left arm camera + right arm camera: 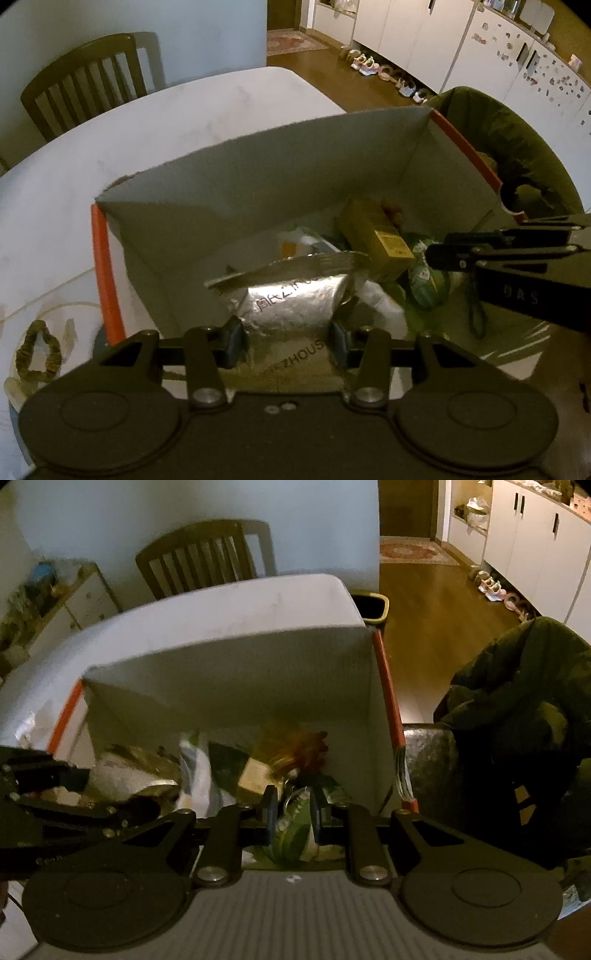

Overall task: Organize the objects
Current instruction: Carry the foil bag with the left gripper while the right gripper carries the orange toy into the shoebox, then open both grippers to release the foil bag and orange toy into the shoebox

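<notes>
over the open cardboard box point(258, 192) on the table point(147, 122), the left claw point(288, 338) grips a silver foil pouch point(291, 306); the right claw point(291, 808) pinches a green packet point(291, 830).

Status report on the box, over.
Left gripper shut on silver foil pouch. Right gripper shut on green packet. Both over cluttered cardboard box.
</notes>
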The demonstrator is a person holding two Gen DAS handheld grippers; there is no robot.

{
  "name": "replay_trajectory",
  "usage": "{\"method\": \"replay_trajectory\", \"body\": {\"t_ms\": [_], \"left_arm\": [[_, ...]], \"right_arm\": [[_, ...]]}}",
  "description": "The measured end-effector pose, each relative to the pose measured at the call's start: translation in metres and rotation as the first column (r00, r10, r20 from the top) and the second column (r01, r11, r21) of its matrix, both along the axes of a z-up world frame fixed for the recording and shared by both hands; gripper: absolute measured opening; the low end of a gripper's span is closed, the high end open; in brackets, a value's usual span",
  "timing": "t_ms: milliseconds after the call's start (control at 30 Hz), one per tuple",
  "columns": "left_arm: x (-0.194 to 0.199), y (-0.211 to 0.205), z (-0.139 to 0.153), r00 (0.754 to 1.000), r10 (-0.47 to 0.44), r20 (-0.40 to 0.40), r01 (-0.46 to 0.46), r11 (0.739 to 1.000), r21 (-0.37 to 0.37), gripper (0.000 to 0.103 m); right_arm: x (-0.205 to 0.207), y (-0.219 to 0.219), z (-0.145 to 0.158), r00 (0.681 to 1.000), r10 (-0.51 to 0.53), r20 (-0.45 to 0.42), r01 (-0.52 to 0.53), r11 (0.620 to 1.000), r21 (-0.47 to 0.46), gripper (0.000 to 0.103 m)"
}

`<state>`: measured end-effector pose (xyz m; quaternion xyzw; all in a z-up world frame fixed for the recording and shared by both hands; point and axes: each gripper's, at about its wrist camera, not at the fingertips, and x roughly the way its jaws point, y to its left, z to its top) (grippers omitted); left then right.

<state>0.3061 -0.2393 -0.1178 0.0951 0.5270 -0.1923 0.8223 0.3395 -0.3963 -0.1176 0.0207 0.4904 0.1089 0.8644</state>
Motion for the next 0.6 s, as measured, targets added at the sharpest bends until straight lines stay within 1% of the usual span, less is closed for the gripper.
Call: {"method": "replay_trajectory", "body": {"t_ms": [167,433,500,533,600], "left_arm": [[0.003,-0.003,-0.005,1.0,-0.001,-0.008,0.001,1.0,0.008,0.045],[0.006,-0.002,-0.007,1.0,0.013,-0.028,-0.013,1.0,0.009,0.047],[0.007,-0.002,-0.007,0.999,0.019,-0.029,-0.018,1.0,0.008,0.05],[0.007,-0.002,-0.007,0.999,0.022,-0.031,-0.022,1.0,0.003,0.057],[0.005,-0.001,-0.006,0.999,0.02,-0.027,-0.021,1.0,-0.01,0.06]], "right_arm": [[-0.002,-0.001,0.0,1.0,0.018,0.001,-0.018,1.0,0.014,0.018],[-0.012,-0.007,0.014,0.999,0.039,0.027,-0.041,0.998,0.057,0.018],[-0.015,-0.008,0.016,0.999,0.046,0.028,-0.047,0.997,0.058,0.018],[-0.015,-0.008,0.017,0.999,0.047,0.027,-0.048,0.997,0.06,0.018],[-0.017,-0.01,0.019,0.999,0.043,0.028,-0.045,0.997,0.07,0.018]]}}
